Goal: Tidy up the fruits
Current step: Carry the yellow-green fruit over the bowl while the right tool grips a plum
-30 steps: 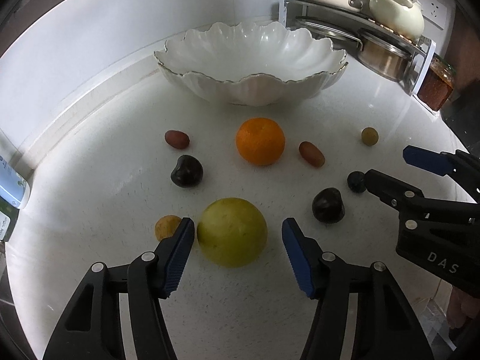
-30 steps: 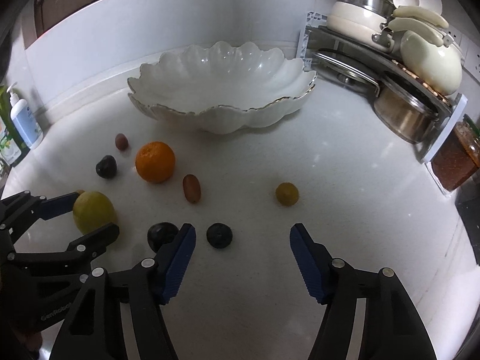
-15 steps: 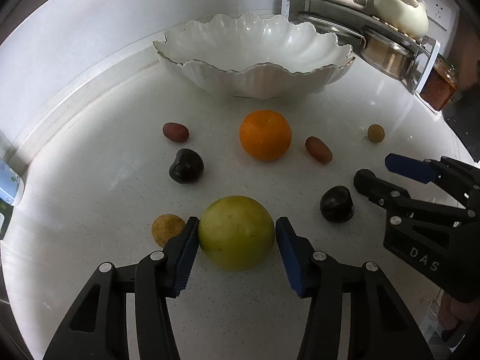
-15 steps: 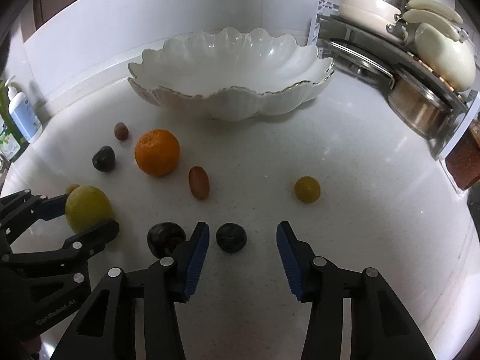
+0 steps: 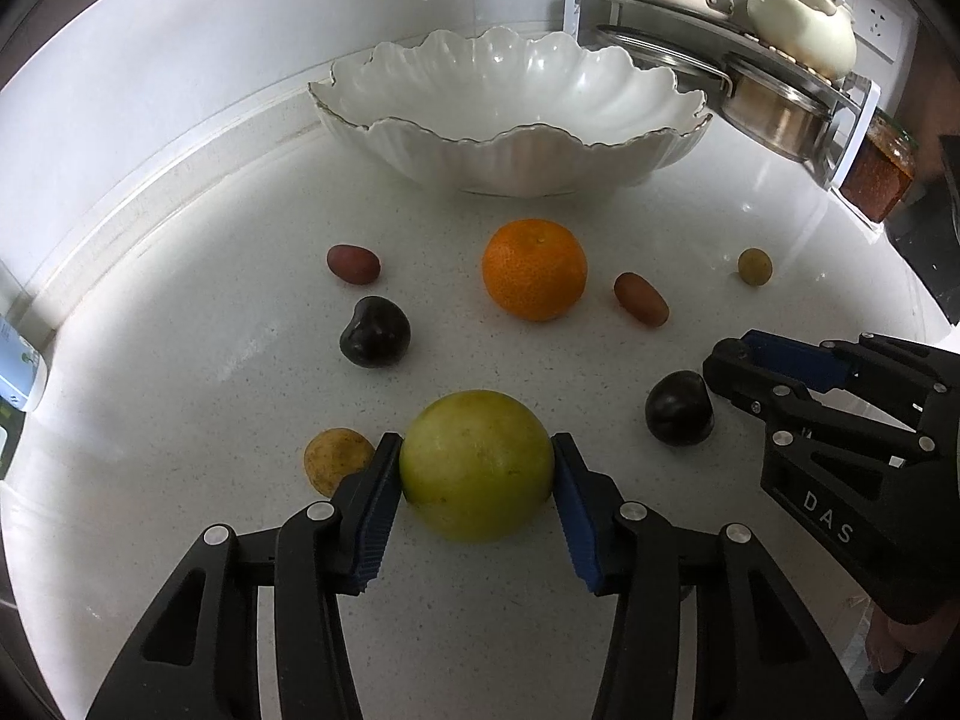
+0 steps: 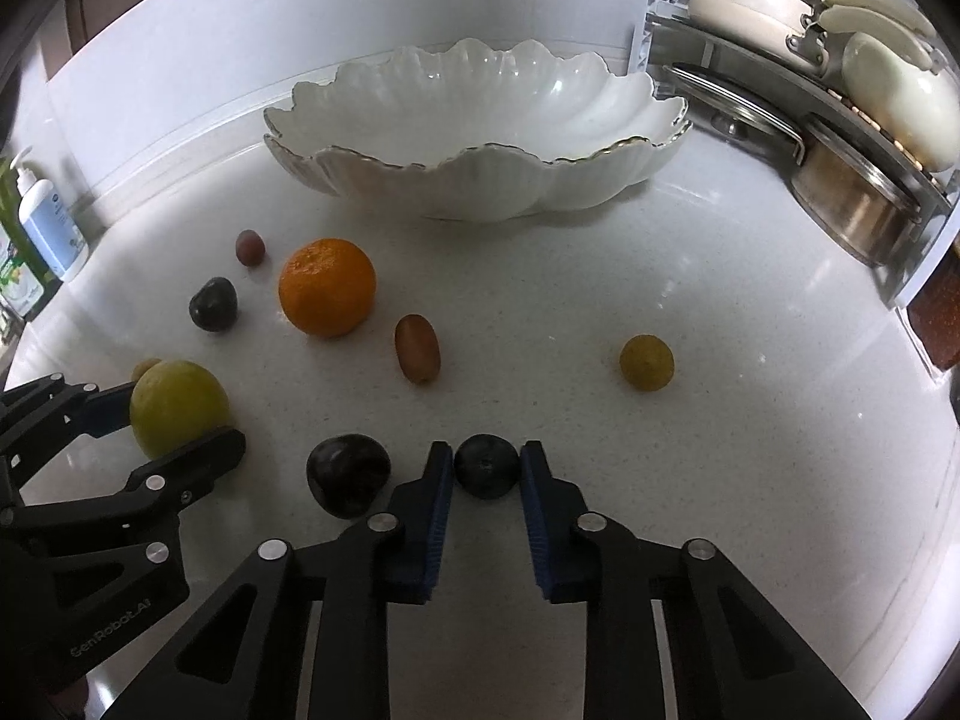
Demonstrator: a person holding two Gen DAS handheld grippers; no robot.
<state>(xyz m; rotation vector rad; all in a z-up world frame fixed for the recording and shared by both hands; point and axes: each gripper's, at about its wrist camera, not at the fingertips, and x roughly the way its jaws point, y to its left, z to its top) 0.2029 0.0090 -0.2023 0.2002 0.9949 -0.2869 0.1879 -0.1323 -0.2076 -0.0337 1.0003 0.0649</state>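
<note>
A yellow-green round fruit (image 5: 476, 465) rests on the white counter, and my left gripper (image 5: 476, 450) is closing with both blue pads pressed on its sides. In the right wrist view my right gripper (image 6: 486, 462) is closing on a small dark blueberry (image 6: 486, 467), pads touching it on both sides. A white scalloped bowl (image 5: 510, 162) stands empty at the back. Between it and the grippers lie an orange (image 5: 534, 269), two dark plums (image 5: 375, 332) (image 5: 679, 408), two red grapes (image 5: 353, 264) (image 5: 641, 298), a green grape (image 5: 755, 266) and a small yellow fruit (image 5: 333, 459).
A metal rack (image 5: 750, 60) with pots and lids stands at the back right, with a red-filled jar (image 5: 876, 174) beside it. Soap bottles (image 6: 48, 228) stand at the left edge. The white wall runs behind the bowl.
Both grippers have narrowed from wide open. The left pads now touch the yellow-green fruit. The right one moved slightly forward and its pads now touch the blueberry.
</note>
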